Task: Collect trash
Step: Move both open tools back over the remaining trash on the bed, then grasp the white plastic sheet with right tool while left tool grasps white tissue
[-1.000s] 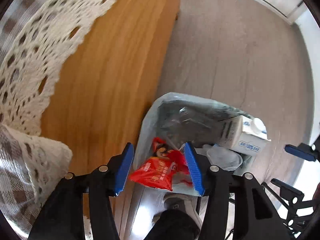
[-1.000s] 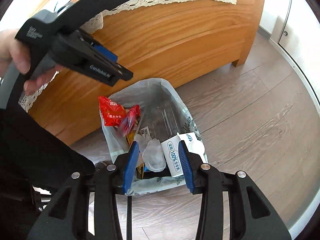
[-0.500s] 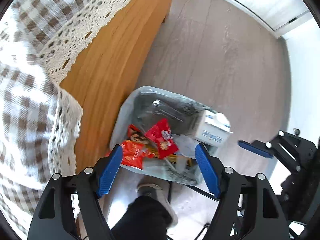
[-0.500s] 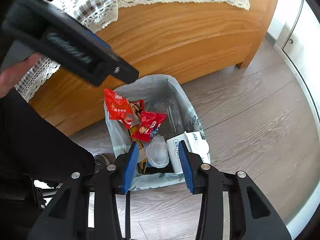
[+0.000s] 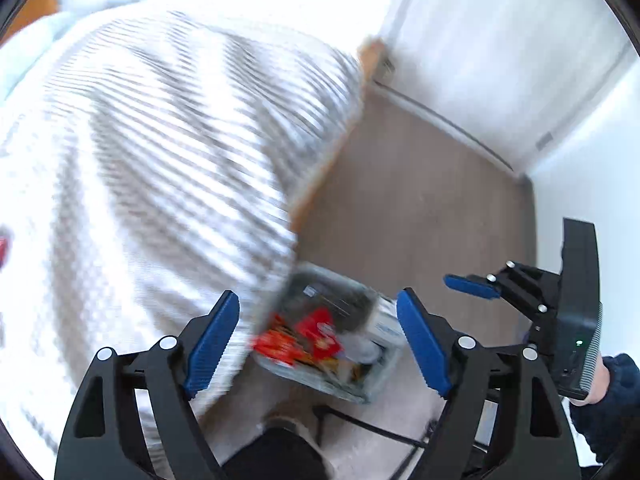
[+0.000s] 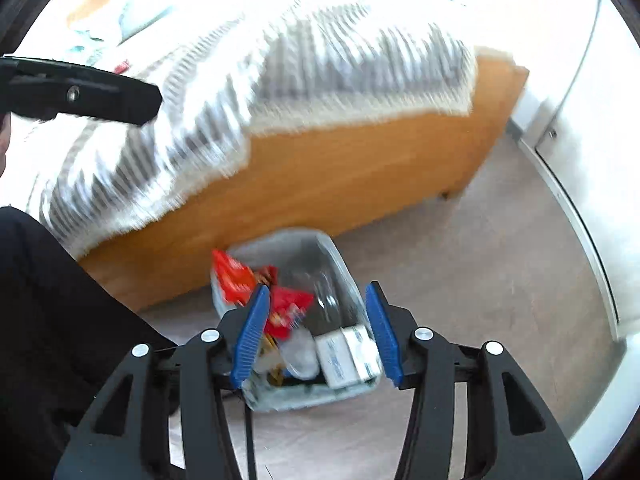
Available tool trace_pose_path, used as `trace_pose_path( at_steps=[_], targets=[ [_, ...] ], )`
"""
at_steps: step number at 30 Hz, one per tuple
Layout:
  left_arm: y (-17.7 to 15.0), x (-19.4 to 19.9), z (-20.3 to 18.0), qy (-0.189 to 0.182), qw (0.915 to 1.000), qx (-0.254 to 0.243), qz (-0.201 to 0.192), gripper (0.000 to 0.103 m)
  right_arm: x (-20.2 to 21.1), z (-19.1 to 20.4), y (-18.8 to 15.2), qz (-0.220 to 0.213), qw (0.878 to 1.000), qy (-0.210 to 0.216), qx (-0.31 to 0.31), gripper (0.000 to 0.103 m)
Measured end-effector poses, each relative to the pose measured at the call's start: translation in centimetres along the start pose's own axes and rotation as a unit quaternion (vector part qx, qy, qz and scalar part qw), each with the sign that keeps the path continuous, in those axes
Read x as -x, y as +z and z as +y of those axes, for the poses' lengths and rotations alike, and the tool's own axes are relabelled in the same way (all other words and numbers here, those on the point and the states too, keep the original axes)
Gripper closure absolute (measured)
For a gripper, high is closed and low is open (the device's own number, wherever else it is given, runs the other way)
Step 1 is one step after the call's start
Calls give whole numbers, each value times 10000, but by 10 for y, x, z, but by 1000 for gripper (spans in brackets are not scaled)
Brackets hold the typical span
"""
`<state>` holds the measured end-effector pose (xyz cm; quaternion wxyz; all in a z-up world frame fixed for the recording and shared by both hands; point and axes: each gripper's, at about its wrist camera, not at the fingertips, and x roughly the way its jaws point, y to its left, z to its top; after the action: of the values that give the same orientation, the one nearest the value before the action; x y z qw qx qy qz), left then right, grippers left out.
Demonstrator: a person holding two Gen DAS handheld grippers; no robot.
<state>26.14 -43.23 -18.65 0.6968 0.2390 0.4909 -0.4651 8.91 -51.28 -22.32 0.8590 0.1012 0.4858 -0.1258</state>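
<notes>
Both of my grippers hang above the trash bin [image 6: 304, 320], which sits on the floor [image 6: 460, 280] right against the wooden side of the bed [image 6: 340, 176]. My left gripper [image 5: 318, 344] has its jaws spread wide; they have just been opening, and nothing sits between the blue pads. My right gripper [image 6: 316, 336] is about half parted, its jaws also just opening, and it grips nothing either. The rubbish seen between the fingers lies down in the bin, well below them.

The red snack wrappers [image 6: 256, 292] lie in the bin along the side nearer the bed, one leaning up on the rim. A white carton [image 6: 348, 356] lies in the near corner, with a clear plastic piece [image 6: 300, 350] beside it. The bin is lined with a pale bag.

For room to move, the floor is open to the right of the bin, running out to the white cupboard doors [image 6: 592, 160] and the baseboard. On the left side the bed's edge and its overhanging checked cover [image 5: 160, 160] close in tightly; in the left wrist view the cover overlaps the bin's corner.

Both views are badly smeared. The cover's pattern is only streaks, labels are unreadable, and I cannot make out the small red thing [image 5: 3, 246] at the left view's edge. My dark trouser leg [image 6: 52, 320] hides the floor left of the bin.
</notes>
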Motion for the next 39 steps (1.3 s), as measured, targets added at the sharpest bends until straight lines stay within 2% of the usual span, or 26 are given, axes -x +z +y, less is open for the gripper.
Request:
trace_pose_path(
  at_steps=[6,10,15,18,22,24,28,30,34,37,39],
  targets=[
    [-10,85,65,325,9941,459,-925,24,39,52,57,-766,9956,56,545,54],
    [-25,125,118,715,9834,942,-1376,22,53,93,93,-1164,9892,151,883,54],
    [-56,168,197,927,9675,1605,-1722,21,59,140,134,-1528,9813,430,1086,53],
    [-83,191,248,1134,9506,2163,-1914,20,54,176,154,-1630,9765,552,1300,53],
    [-125,210,315,1685,9201,2837,-2112,18,49,226,178,-1683,9720,888,1382,53],
    [-147,218,349,1771,9028,3290,-2131,18,41,253,190,-1693,9691,1073,1441,53],
    [-191,228,401,1897,8619,4112,-2282,18,14,309,209,-1519,9644,1374,1674,53],
    [-205,225,414,1962,8475,4351,-2322,18,-6,334,216,-1352,9646,1500,1697,53],
    [-223,210,435,1886,8410,4620,-2090,18,-52,377,231,-971,9690,1687,1522,53],
    [-230,203,446,1913,8385,4689,-2012,18,-85,402,245,-599,9725,1607,1573,53],
    [-235,202,455,1829,8334,4795,-2052,18,-99,413,253,-490,9741,1517,1607,57]
  ],
)
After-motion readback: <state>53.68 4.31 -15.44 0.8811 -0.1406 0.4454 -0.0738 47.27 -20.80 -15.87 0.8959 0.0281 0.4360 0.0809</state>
